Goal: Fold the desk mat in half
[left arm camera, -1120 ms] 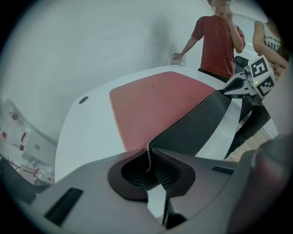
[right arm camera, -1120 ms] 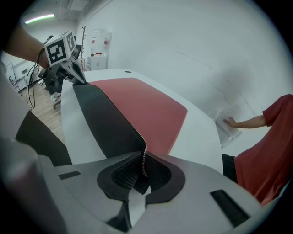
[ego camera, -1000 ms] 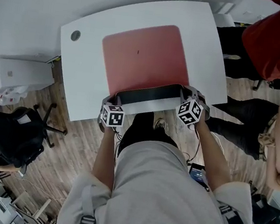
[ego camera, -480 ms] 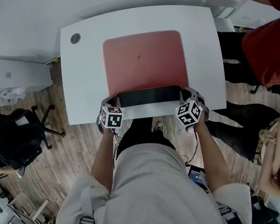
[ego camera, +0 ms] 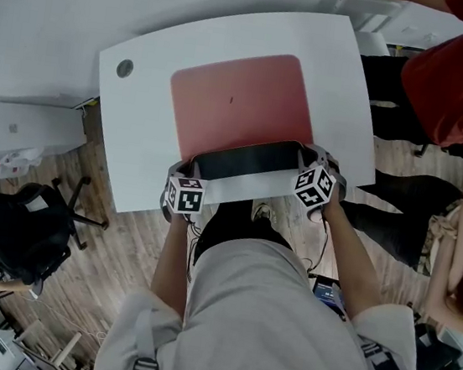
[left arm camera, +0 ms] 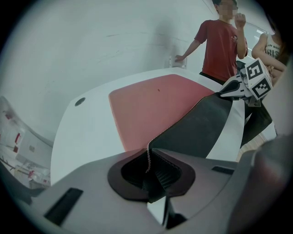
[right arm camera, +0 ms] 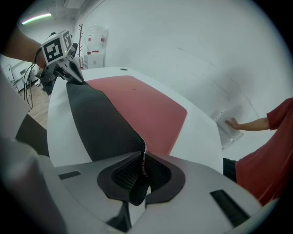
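Left gripper (ego camera: 184, 168) and right gripper (ego camera: 314, 159) each clamp a raised desk mat (ego camera: 242, 105) corner.

Pink mat (ego camera: 242, 105) (black underside); white desk (ego camera: 137, 134)

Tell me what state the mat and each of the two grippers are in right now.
desk mat, near edge lifted with dark underside showing, rest flat on the desk
left gripper, shut on the mat's near left corner
right gripper, shut on the mat's near right corner

Bright, even light; gripper views bend and darken toward corners, perhaps slightly soft.
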Tool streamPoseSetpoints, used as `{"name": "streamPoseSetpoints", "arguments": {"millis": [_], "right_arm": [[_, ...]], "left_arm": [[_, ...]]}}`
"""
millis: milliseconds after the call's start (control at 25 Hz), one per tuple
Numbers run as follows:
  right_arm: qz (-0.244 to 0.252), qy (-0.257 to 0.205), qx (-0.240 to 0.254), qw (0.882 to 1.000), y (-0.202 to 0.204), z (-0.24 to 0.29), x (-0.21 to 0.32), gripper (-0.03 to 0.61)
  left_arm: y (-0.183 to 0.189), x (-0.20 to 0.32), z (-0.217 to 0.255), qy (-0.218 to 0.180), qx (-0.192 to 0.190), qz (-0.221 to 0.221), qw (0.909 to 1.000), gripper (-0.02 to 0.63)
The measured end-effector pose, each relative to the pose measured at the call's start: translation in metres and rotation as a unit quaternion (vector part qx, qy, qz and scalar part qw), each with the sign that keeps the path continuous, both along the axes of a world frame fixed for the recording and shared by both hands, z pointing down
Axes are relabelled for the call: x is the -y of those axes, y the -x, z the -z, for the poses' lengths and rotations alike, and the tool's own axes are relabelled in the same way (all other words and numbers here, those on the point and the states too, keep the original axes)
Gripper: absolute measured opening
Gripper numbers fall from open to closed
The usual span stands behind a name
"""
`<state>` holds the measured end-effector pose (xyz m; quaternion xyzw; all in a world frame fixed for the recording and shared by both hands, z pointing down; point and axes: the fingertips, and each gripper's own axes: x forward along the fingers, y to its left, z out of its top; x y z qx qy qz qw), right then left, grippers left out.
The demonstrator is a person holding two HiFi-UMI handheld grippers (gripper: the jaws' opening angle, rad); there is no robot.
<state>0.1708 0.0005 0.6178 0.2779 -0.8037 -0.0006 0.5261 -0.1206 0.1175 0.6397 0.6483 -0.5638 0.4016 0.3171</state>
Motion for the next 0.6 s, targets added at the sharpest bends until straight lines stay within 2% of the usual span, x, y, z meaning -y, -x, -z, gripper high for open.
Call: {"name": "streamPoseSetpoints", "arguments": {"millis": [600], "right_arm": [[-0.010, 0.026, -0.003, 1.000, 0.005, -0.001, 0.021, 0.055]], "left_arm": [[0.005, 0.020, 0.000, 0.008, -0.015, -0.013, 0.9998, 0.034]]}}
